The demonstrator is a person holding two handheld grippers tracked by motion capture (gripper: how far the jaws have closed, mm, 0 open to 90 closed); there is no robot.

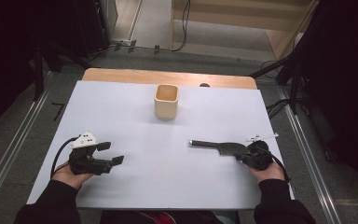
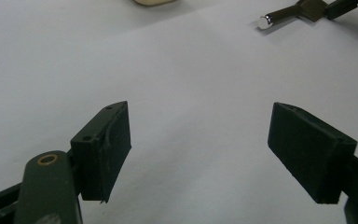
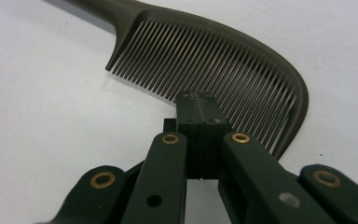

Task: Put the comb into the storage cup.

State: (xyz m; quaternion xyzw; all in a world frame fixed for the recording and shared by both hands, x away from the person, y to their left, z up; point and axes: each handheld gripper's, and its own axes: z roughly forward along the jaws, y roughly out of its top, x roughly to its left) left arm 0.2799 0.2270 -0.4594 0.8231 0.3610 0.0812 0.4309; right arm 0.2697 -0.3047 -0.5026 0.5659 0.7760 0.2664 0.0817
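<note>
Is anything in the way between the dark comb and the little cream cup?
Nothing visible is. The dark plastic comb lies on the white table cover, its toothed end pinched in the shut right gripper. The square cream cup stands farther back, and only bare cover lies between them. The open left gripper sits well off to the side.

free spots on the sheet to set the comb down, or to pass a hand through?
Most of the white sheet is bare. Biggest patch: the middle, between the left tongs, the cup and the comb. The far left corner beside the cup is free too, as is the near edge between the forearms. Only crowding: the right side, where the right tongs are shut on the comb's teeth.
</note>
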